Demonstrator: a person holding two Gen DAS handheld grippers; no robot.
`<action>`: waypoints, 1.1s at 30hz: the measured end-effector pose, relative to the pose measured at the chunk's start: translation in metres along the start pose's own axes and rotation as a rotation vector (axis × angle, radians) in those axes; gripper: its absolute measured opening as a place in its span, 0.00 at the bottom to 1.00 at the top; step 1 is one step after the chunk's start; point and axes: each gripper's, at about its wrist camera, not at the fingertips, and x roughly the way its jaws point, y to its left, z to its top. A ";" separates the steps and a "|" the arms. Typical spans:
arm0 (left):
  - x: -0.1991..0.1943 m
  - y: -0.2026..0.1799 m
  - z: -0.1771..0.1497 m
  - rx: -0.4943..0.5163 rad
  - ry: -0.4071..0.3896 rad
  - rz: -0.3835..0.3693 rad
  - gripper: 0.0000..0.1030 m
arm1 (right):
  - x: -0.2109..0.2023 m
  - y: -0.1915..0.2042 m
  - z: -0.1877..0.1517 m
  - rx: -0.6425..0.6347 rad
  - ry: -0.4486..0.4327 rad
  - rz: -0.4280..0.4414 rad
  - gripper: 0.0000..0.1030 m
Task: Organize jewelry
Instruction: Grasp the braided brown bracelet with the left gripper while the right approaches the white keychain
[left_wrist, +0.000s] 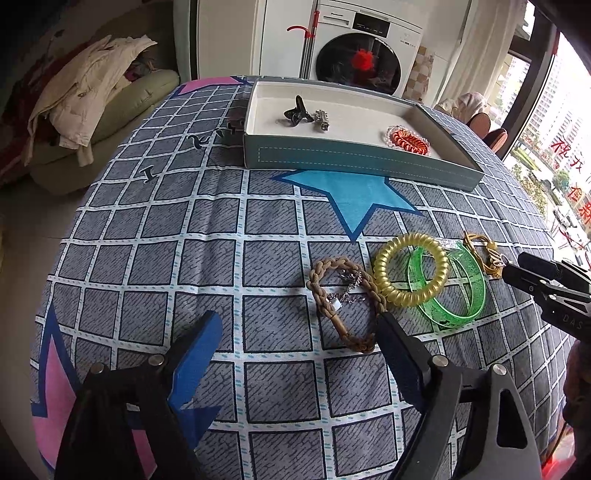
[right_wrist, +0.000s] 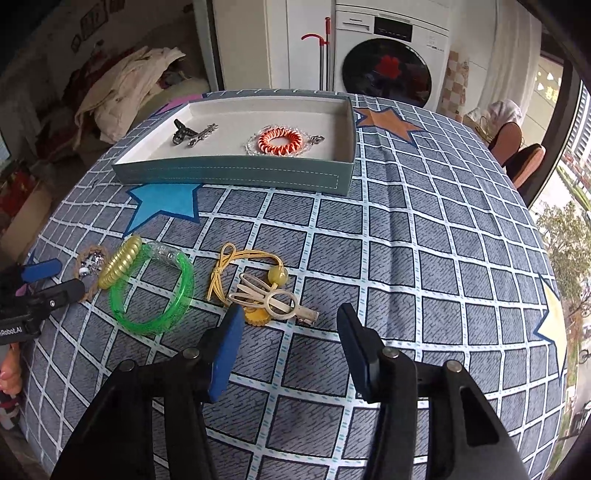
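A teal box (left_wrist: 354, 157) (right_wrist: 236, 177) stands at the far side of the table, holding a dark claw clip (left_wrist: 295, 112), a metal clip (left_wrist: 321, 120) and an orange coil hair tie (left_wrist: 410, 142) (right_wrist: 279, 140). On the cloth lie a brown braided bracelet (left_wrist: 325, 295), a silver chain (left_wrist: 349, 286), a gold coil tie (left_wrist: 412, 269) (right_wrist: 120, 262), a green bangle (left_wrist: 465, 291) (right_wrist: 155, 295), a yellow cord with a bead (right_wrist: 240, 266) and a cream hair clip (right_wrist: 273, 299). My left gripper (left_wrist: 299, 332) is open just before the braided bracelet. My right gripper (right_wrist: 290, 321) is open just before the cream clip.
The table wears a grey grid cloth with stars (left_wrist: 354, 199). A washing machine (right_wrist: 391, 51) stands behind the table. A sofa with clothes (left_wrist: 92, 103) is at the left. Chairs (right_wrist: 517, 147) and a window are at the right.
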 end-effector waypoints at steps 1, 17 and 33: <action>0.000 0.000 0.000 0.002 0.000 0.001 0.97 | 0.002 -0.001 0.001 -0.012 0.006 0.007 0.53; -0.001 -0.006 0.002 0.029 -0.012 -0.004 0.66 | 0.012 0.011 0.005 -0.089 0.039 0.047 0.11; -0.017 0.011 -0.001 0.013 -0.052 -0.108 0.27 | -0.017 0.012 -0.002 0.050 -0.023 0.044 0.09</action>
